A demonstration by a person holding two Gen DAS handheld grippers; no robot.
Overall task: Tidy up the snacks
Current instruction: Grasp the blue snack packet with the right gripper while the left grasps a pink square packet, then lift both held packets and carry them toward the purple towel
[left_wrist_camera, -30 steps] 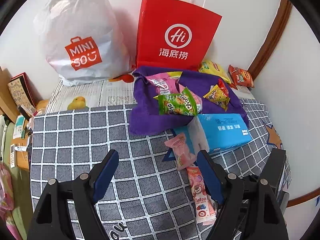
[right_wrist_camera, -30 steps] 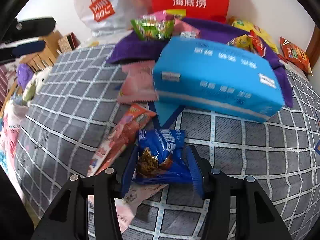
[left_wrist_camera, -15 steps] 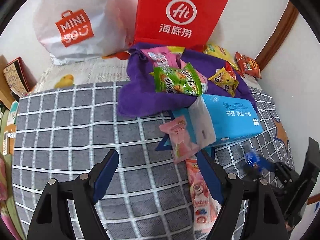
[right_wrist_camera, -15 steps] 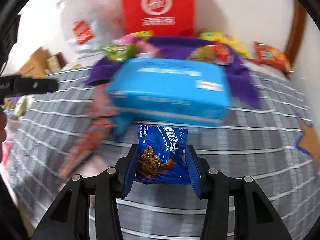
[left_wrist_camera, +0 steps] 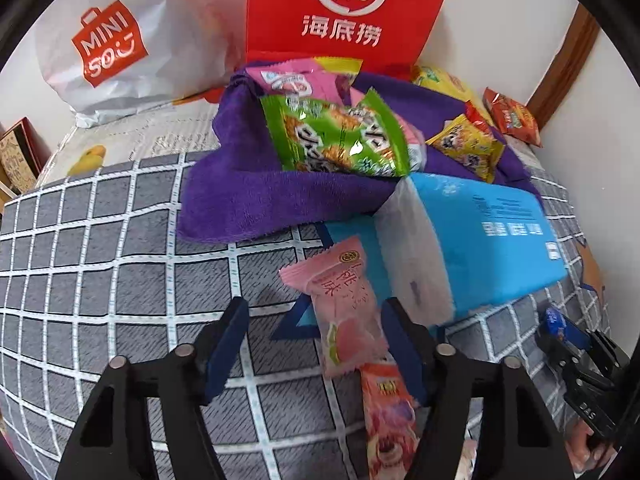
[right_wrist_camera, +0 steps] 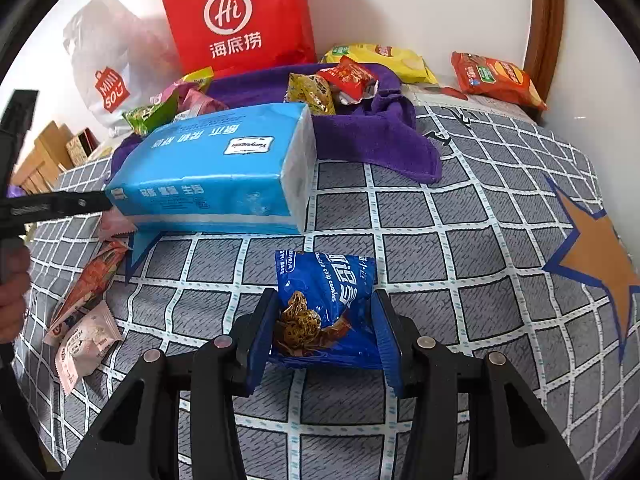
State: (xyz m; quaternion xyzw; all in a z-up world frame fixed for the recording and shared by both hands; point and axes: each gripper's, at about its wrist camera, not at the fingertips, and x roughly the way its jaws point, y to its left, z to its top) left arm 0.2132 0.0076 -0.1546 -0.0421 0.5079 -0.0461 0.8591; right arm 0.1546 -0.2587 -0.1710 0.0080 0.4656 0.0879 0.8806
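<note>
A pink snack packet [left_wrist_camera: 344, 312] lies on the grey checked bedspread [left_wrist_camera: 100, 280], leaning against a blue tissue pack [left_wrist_camera: 492, 240]. My left gripper [left_wrist_camera: 316, 332] is low over it. The jaws are closing with the packet between them, and the left pad still stands apart from it. My right gripper [right_wrist_camera: 324, 320] is shut on a blue chocolate-chip cookie packet [right_wrist_camera: 324, 288], held just above the bedspread [right_wrist_camera: 460, 216] in front of the tissue pack [right_wrist_camera: 216, 168]. The right gripper [left_wrist_camera: 560, 328] also shows at the right edge of the left wrist view.
A purple towel [left_wrist_camera: 248, 192] holds a green packet [left_wrist_camera: 336, 136], a yellow packet [left_wrist_camera: 468, 148] and pink ones. A red paper bag [left_wrist_camera: 348, 12] and a white Miniso bag [left_wrist_camera: 120, 48] stand against the wall. A long red packet [left_wrist_camera: 384, 412] and a pale packet [right_wrist_camera: 84, 344] lie nearby.
My left gripper has come down and forward onto the pink packet and its jaws have narrowed. My right gripper has carried the blue cookie packet sideways to the right of the tissue pack.
</note>
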